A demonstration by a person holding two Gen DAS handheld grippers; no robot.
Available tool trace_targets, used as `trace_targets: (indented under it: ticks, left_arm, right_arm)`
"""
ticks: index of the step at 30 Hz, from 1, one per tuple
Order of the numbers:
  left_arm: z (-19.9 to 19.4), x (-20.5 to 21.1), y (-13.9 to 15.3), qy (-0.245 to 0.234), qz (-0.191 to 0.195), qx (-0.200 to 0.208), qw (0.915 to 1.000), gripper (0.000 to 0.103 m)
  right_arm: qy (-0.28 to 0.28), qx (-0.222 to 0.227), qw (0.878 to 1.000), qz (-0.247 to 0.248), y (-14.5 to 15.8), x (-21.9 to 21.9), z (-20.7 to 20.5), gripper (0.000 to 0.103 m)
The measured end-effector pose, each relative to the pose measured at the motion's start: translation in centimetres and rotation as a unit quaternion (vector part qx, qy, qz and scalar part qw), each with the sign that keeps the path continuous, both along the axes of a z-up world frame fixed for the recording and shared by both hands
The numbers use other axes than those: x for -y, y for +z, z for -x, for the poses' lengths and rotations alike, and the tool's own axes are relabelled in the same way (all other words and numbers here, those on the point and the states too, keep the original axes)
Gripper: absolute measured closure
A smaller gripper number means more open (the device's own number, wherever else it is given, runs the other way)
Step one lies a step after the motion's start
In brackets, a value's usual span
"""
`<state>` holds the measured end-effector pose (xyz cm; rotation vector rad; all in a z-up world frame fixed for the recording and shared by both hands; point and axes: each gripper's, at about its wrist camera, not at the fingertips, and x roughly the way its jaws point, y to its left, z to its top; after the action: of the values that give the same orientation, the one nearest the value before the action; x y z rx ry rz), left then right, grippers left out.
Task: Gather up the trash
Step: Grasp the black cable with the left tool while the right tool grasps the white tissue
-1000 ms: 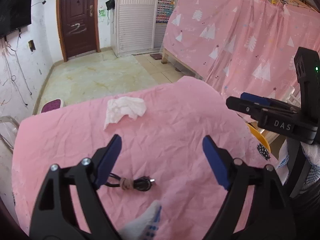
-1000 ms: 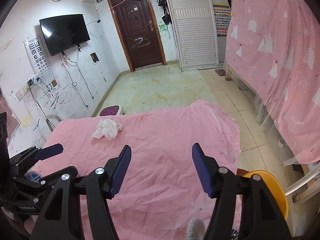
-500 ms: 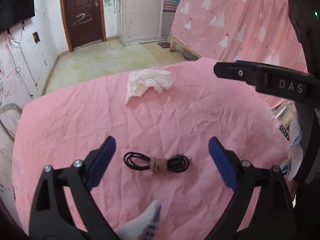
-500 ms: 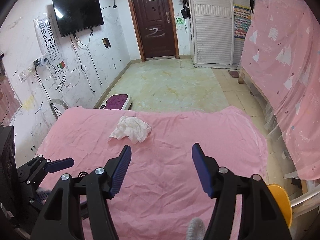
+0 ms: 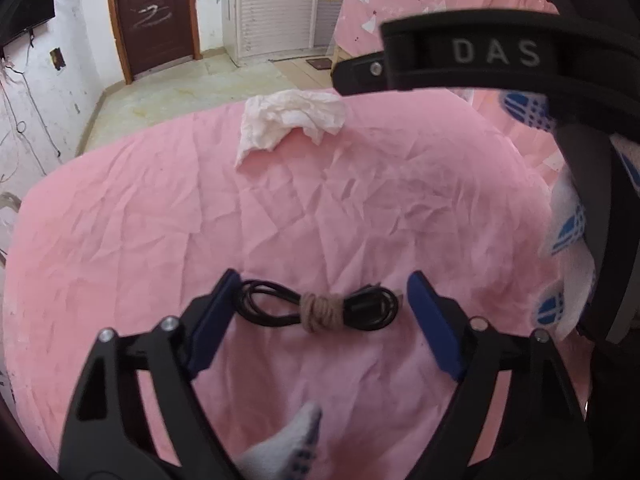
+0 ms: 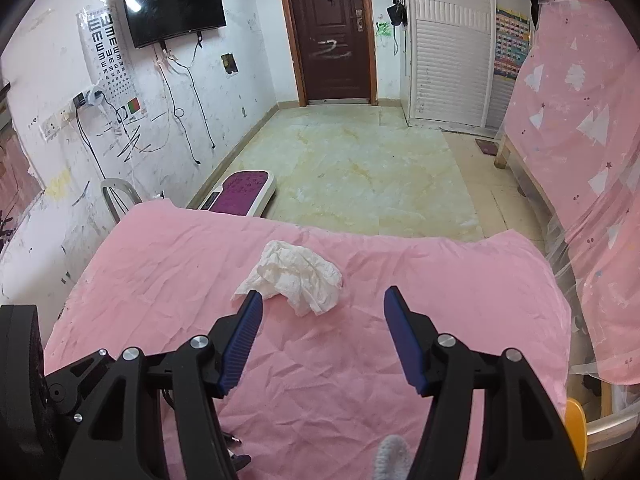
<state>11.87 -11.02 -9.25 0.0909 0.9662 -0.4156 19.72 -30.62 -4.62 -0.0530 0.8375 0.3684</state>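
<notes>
A crumpled white tissue (image 5: pixel 292 120) lies on the pink cloth-covered table (image 5: pixel 120 240); it also shows in the right wrist view (image 6: pixel 296 274). A coiled black cable (image 5: pixel 318 306) tied with brown twine lies between my left gripper's open fingers. My left gripper (image 5: pixel 320 308) is open and low over the cable. My right gripper (image 6: pixel 322 308) is open, its fingertips just short of the tissue, with the left fingertip (image 6: pixel 250 312) at the tissue's near edge. The right gripper's body (image 5: pixel 480 56) crosses the top right of the left wrist view.
The table's far edge (image 6: pixel 360 234) drops to a tiled floor with a purple scale (image 6: pixel 240 196). A pink-draped frame (image 6: pixel 580 120) stands to the right. An orange object (image 6: pixel 576 428) sits past the table's right edge. A chair back (image 6: pixel 120 196) is at the left.
Both grippers moved forward and down. The cable now sits between the left fingers, and the tissue is much closer to the right fingertips.
</notes>
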Motion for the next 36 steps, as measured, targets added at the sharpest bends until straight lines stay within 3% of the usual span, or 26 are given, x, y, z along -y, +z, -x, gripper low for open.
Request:
trace_targets:
  ticks: [12, 30, 31, 33, 36]
  left_arm:
    - [0.4, -0.9, -0.2, -0.001, 0.035, -0.001, 0.9994, 0.027]
    - [0.2, -2.3, -0.1, 0.004, 0.052, -0.003, 0.9986, 0.027]
    - [0.1, -2.3, -0.1, 0.004, 0.052, -0.002, 0.9986, 0.027]
    - [0.1, -2.4, 0.1, 0.003, 0.052, -0.001, 0.9987, 0.027]
    - [0.2, -2.3, 0.3, 0.000, 0.049, 0.002, 0.9988, 0.027]
  right_arm:
    - [0.025, -0.023, 0.999, 0.013, -2.1, -2.7, -3.1, 0.049]
    - [0.048, -0.043, 0.997, 0.042, -4.5, -6.8, -7.2, 0.050]
    - [0.047, -0.042, 0.997, 0.044, -4.6, -6.9, -7.2, 0.051]
    - [0.046, -0.038, 0.997, 0.053, -4.6, -7.0, -7.2, 0.066]
    - [0.050, -0.036, 0.997, 0.050, -4.6, -7.0, -6.7, 0.080]
